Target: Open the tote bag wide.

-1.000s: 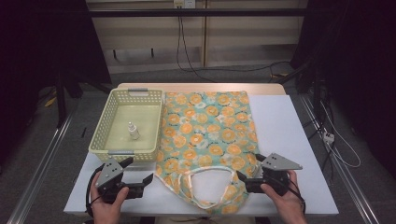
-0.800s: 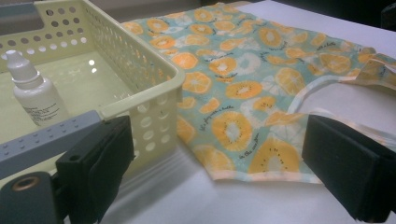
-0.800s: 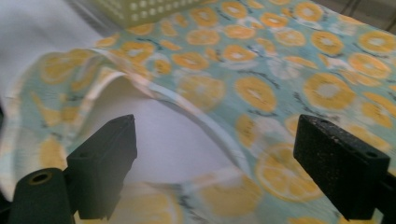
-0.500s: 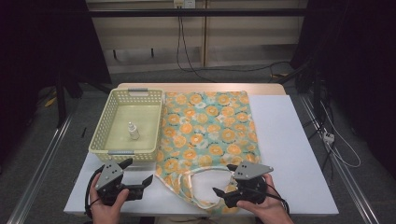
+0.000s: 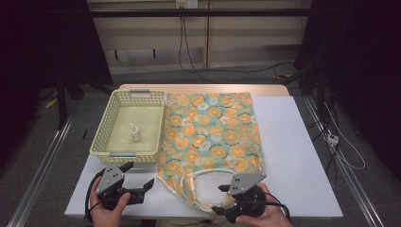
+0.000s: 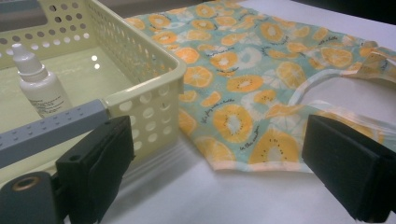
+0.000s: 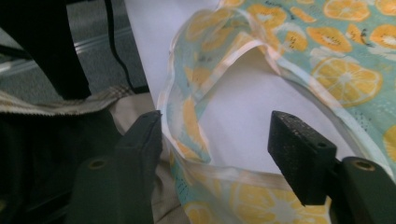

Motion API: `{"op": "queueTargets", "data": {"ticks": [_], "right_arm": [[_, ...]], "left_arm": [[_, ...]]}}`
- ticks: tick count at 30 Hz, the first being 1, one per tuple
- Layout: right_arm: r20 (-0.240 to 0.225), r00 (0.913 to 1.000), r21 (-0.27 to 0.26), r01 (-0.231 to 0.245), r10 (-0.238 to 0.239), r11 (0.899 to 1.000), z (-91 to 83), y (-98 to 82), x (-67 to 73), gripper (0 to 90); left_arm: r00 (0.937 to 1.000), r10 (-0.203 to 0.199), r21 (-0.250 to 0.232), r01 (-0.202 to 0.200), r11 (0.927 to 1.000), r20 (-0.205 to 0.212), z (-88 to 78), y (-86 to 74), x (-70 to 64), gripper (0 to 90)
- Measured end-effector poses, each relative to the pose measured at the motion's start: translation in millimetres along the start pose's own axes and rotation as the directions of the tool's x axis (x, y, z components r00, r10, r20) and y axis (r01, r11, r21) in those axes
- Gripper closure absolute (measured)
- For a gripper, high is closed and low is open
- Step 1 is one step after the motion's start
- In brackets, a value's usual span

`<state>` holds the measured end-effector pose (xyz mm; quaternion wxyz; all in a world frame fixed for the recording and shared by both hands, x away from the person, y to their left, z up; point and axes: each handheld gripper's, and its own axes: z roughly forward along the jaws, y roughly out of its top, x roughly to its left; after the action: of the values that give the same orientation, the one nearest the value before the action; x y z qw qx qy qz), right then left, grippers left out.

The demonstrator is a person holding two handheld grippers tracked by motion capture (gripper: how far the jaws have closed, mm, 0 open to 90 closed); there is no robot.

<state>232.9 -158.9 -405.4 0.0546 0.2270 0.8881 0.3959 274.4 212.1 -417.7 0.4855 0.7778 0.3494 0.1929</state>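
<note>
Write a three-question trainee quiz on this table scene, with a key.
1. True or false: the small bottle stands upright inside the yellow basket.
2. Which part of the orange-print bag lies between the right gripper's jaws? A) handle loop B) far corner C) nothing
3. Fill in: the left gripper sits near the table's front edge just in front of the ____.

Key: 1 true; 2 A, with the jaws just closing but not yet pressing; 3 basket.
</note>
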Motion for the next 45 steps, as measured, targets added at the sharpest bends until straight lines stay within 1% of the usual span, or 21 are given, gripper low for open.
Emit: {"op": "queueTargets", "data": {"ticks": [1,3,4,5,6,7,8,9,10,13,19,21,22,24,25,29,32,36,37,38,45], "right_arm": [[0.001,1.0000,0.014,0.010,-0.010,1.000,1.7,-0.8,0.2,40.1],[-0.008,0.9998,0.046,0.020,-0.020,0.999,6.6,-5.0,-1.5,49.7],[-0.008,0.9998,0.046,0.020,-0.020,0.999,6.6,-5.0,-1.5,49.7],[-0.022,0.9996,0.055,0.018,-0.016,0.998,7.8,-6.4,-2.9,54.5],[-0.042,0.9989,0.064,0.023,-0.020,0.998,9.3,-8.2,-5.1,64.3],[-0.042,0.9989,0.064,0.023,-0.020,0.998,9.3,-8.2,-5.1,64.3],[-0.048,0.9987,0.065,0.021,-0.018,0.998,9.8,-8.6,-5.7,70.9],[-0.062,0.9980,0.055,0.009,-0.006,0.998,10.6,-8.9,-7.6,80.8],[-0.062,0.9980,0.055,0.009,-0.006,0.998,10.6,-8.9,-7.6,80.8],[-0.069,0.9976,0.053,-0.005,0.009,0.999,11.3,-8.6,-9.8,88.6],[-0.062,0.9975,0.035,-0.032,0.034,0.999,9.3,-5.7,-16.3,90.0],[-0.050,0.9971,0.009,-0.057,0.057,0.998,7.6,-5.0,-30.0,90.0],[-0.050,0.9971,0.009,-0.057,0.057,0.998,7.6,-5.0,-30.0,90.0],[-0.044,0.9956,-0.011,-0.084,0.083,0.996,6.1,-4.3,-38.9,90.0],[-0.032,0.9959,-0.015,-0.085,0.085,0.996,4.5,-1.4,-44.7,90.0],[-0.031,0.9958,-0.034,-0.087,0.086,0.996,1.5,7.1,-52.3,90.0],[-0.008,0.9969,-0.048,-0.079,0.079,0.996,1.1,17.4,-61.8,90.0],[0.012,0.9964,-0.057,-0.083,0.084,0.995,4.2,28.3,-79.3,90.0],[0.021,0.9958,-0.061,-0.087,0.089,0.994,4.4,33.2,-87.1,90.0],[0.021,0.9958,-0.061,-0.087,0.089,0.994,4.4,33.2,-87.1,90.0],[0.059,0.9926,-0.083,-0.101,0.106,0.991,5.7,44.8,-109.7,90.0]], "left_arm": [[1.0000,0.003,0.000,-0.003,1.0000,-0.001,0.2,0.2,0.3,8.9],[1.0000,0.001,-0.001,-0.001,1.0000,0.004,1.0,0.4,0.4,8.9],[1.0000,0.002,0.002,-0.002,1.0000,0.005,1.1,0.5,0.6,8.9],[1.0000,0.000,0.001,0.000,1.0000,0.005,1.2,0.5,0.7,8.9],[1.0000,0.003,0.004,-0.003,1.0000,0.004,1.2,0.4,0.9,8.9],[1.0000,0.002,0.005,-0.002,1.0000,0.005,1.3,0.4,1.0,8.9],[1.0000,0.002,0.003,-0.002,1.0000,0.004,1.2,0.5,1.3,8.9],[1.0000,0.002,-0.001,-0.002,1.0000,0.003,1.1,0.6,1.3,8.9],[1.0000,0.002,-0.001,-0.002,1.0000,0.003,1.1,0.6,1.3,8.9],[1.0000,0.003,0.002,-0.003,1.0000,0.003,1.2,0.6,0.7,8.9],[1.0000,0.006,0.005,-0.006,1.0000,0.004,1.9,0.8,1.1,8.9],[1.0000,0.006,0.005,-0.006,1.0000,0.006,2.3,0.8,0.7,8.9],[1.0000,0.007,0.003,-0.007,1.0000,0.007,2.3,0.9,0.7,8.9],[1.0000,0.007,0.002,-0.007,1.0000,0.007,2.2,1.0,0.9,8.9],[1.0000,0.003,0.003,-0.003,1.0000,0.006,2.4,0.9,1.0,8.9],[0.9999,0.008,0.009,-0.008,0.9999,0.006,3.7,1.1,1.0,8.9],[0.9999,0.009,0.008,-0.009,0.9999,0.007,3.1,1.0,0.9,8.9],[0.9999,0.000,0.006,0.000,1.0000,0.012,2.4,0.6,2.3,8.9],[0.9999,-0.002,0.006,0.002,1.0000,0.011,2.4,0.5,2.7,8.9],[0.9999,-0.003,0.007,0.003,1.0000,0.010,2.6,0.5,2.8,8.9],[0.9999,0.006,0.006,-0.006,1.0000,0.012,3.6,1.3,2.9,8.9]]}}
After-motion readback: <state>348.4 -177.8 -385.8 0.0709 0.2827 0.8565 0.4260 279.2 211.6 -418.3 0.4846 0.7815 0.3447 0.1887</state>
